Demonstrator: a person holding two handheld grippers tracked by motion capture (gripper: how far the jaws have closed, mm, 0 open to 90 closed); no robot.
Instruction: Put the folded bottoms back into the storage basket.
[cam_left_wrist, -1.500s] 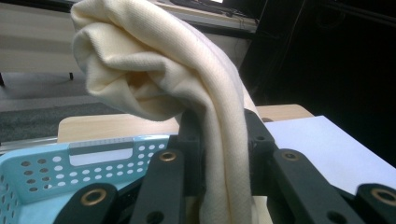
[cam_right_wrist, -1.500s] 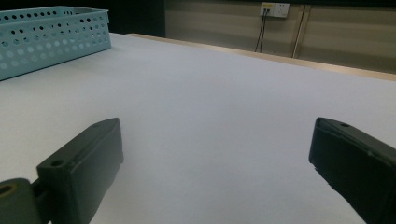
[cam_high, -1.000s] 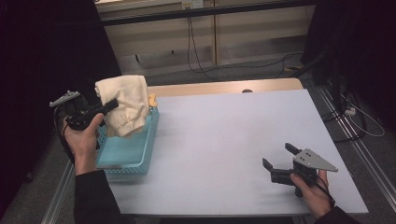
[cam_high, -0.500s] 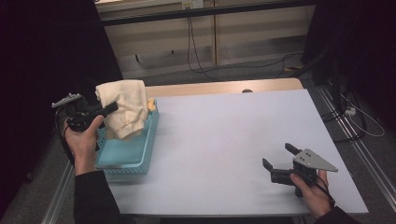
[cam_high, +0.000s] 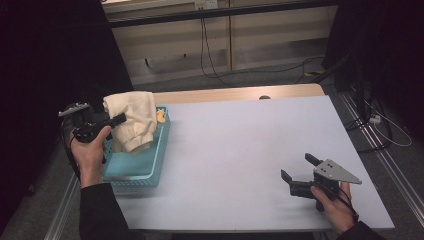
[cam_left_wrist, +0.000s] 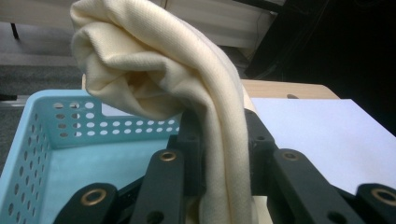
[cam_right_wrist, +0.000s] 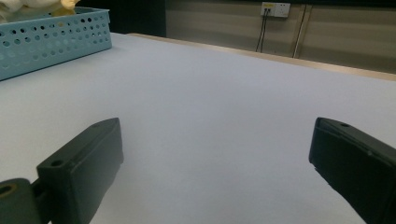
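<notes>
A cream cloth hangs bunched above the light blue perforated basket at the table's left edge. My left gripper is shut on the cloth and holds it up over the basket. In the left gripper view the cream cloth runs down between the two black jaws, with the basket below and behind it. A small orange-yellow thing lies at the basket's far corner. My right gripper rests low on the table at the front right, open, with nothing between its fingers.
The white table top stretches between the basket and my right gripper. A wooden strip borders the far edge. Cables and a wall panel lie on the floor behind. The basket's corner is seen far left in the right gripper view.
My left gripper has shifted slightly with the cloth, which now hangs a little lower over the basket. The right gripper has stayed in place.
</notes>
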